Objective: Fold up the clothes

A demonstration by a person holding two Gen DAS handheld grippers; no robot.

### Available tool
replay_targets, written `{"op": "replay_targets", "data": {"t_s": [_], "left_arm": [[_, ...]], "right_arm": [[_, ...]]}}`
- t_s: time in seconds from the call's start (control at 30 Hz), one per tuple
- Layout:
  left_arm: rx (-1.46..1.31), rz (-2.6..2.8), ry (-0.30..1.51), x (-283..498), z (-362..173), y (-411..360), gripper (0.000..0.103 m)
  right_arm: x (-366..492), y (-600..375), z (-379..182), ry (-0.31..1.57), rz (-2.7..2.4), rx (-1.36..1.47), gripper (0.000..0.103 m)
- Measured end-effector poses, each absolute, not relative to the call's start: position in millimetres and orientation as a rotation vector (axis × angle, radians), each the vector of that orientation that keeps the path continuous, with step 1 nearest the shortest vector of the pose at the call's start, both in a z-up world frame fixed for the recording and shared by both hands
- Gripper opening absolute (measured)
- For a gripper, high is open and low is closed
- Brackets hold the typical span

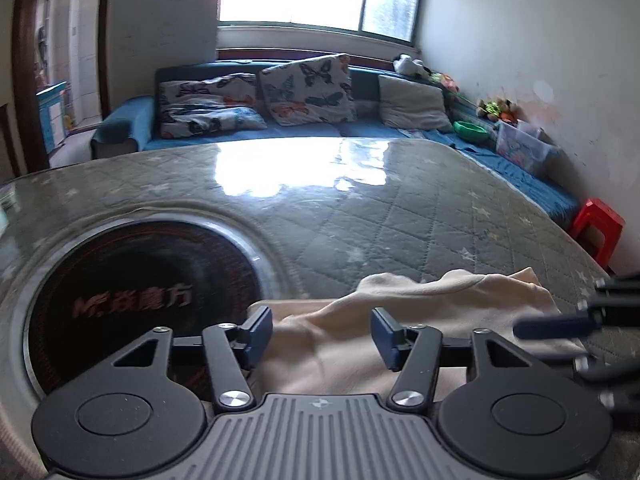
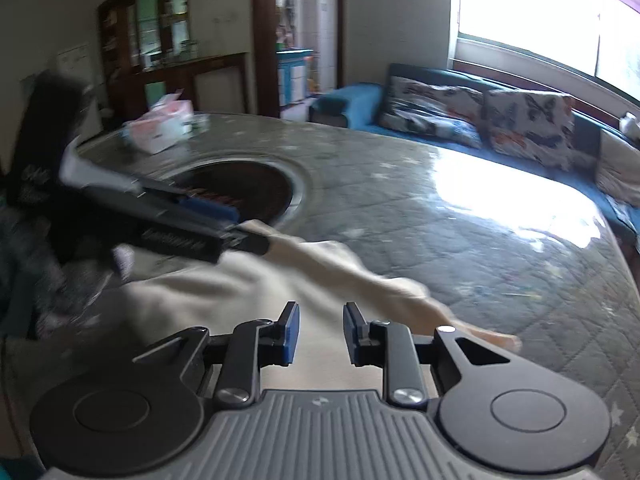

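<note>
Left wrist view: left gripper (image 1: pixel 322 334) with fingers spread wide, nothing between them; it hovers over the near edge of the cream garment (image 1: pixel 400 320). The garment lies rumpled on the quilted, glossy surface (image 1: pixel 360 208), just right of the round dark inset (image 1: pixel 140 300) with reddish lettering. At the right edge of this view, a blurred part of the other gripper shows; its fingers cannot be read from here.

Right wrist view: right gripper (image 2: pixel 322 336) with fingers partly apart, narrower gap than the left, holding nothing, above the garment's near portion. Only this view shows the garment's long extent: one narrow part runs up-left toward the inset, another trails right to the surface's edge. The left gripper appears blurred here from the side, at the narrow part's far end; contact cannot be told.

Only this view: pink tissue box (image 2: pixel 168 120) at the far side of the surface, dark cabinet (image 2: pixel 160 40) behind. Only the left view: red stool (image 1: pixel 598 224). Both: blue sofa (image 1: pixel 280 132).
</note>
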State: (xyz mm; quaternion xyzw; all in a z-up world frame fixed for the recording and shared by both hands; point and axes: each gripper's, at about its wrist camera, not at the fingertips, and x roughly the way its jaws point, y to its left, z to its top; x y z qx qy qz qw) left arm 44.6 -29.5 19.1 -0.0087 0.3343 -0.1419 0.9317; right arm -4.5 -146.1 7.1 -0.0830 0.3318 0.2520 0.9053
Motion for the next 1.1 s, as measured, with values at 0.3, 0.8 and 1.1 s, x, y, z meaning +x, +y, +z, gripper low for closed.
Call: {"op": "replay_targets", "data": {"t_s": [0.3,0.8,1.1], "left_arm": [[-0.013,-0.243,0.703,12,4,0,0.061],[0.005,-0.282,0.675,-22,3,17,0.061],[0.005,-0.273,0.667,-23,2,26,0.063]], "right_arm": [[-36,-110,-9,0.697,0.602,-0.245,0.029],[-30,-76,0,0.661,0.649,-0.289,0.028],[-25,-64,-14,0.701,0.657,-0.323,0.028]]}}
